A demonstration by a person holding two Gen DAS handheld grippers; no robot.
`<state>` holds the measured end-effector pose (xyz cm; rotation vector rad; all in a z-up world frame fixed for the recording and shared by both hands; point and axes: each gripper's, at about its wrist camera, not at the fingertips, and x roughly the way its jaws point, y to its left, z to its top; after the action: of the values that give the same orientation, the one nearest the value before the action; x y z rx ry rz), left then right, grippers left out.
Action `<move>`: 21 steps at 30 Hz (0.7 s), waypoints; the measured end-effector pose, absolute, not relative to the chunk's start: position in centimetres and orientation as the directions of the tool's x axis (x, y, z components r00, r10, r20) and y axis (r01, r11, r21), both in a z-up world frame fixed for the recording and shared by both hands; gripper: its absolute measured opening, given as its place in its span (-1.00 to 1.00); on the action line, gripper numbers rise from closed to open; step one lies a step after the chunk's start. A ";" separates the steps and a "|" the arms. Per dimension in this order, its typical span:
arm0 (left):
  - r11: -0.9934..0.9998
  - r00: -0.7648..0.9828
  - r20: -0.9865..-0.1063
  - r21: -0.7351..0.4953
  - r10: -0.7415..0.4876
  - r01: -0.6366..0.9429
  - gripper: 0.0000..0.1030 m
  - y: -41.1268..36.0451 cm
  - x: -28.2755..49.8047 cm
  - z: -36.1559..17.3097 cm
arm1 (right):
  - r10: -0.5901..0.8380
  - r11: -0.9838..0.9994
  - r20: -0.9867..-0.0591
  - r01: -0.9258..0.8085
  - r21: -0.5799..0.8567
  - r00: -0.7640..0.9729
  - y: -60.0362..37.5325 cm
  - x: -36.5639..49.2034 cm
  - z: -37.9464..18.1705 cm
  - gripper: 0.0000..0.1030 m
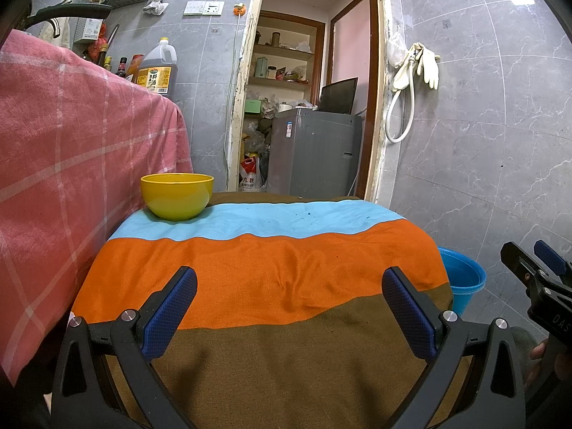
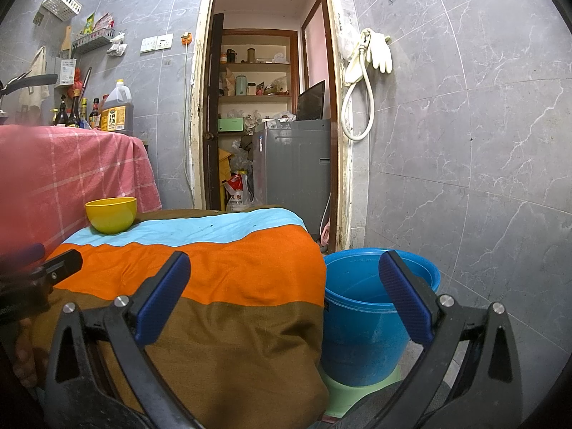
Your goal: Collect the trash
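Observation:
A yellow bowl (image 1: 177, 196) stands at the far left corner of a low table draped in a striped blue, orange and brown cloth (image 1: 264, 268). My left gripper (image 1: 289, 307) hovers open over the cloth's near half, nothing between its blue pads. A blue bucket (image 2: 371, 307) sits on the floor just right of the table, on a green stand. My right gripper (image 2: 284, 296) is open too, straddling the table's right edge (image 2: 320, 286) and the bucket. The bowl (image 2: 111, 214) also shows in the right wrist view. I see no loose trash on the cloth.
A taller counter under a pink checked cloth (image 1: 71, 136) rises on the left, with bottles and an oil jug (image 1: 159, 69) on top. Behind the table an open doorway shows a grey appliance (image 1: 314, 153) and shelves. Grey tiled wall (image 1: 493, 143) on the right, with gloves and a hose hanging.

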<state>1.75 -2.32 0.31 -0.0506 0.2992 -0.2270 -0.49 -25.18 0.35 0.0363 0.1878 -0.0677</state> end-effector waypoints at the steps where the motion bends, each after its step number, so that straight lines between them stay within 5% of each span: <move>1: 0.973 0.930 -0.286 -0.083 -0.229 0.214 0.97 -2.3 1.8 0.3 | -0.064 0.997 -0.188 0.071 0.030 0.980 -25.2 -0.5 0.3 1.00; 21: 0.973 0.930 -0.288 -0.083 -0.230 0.215 0.97 -2.6 1.7 0.2 | -0.064 0.997 -0.187 0.071 0.031 0.980 -25.1 -0.5 0.3 1.00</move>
<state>1.69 -2.60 0.22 -0.0506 0.3004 -0.2277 -0.53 -25.13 0.33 0.0372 0.1867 -0.0682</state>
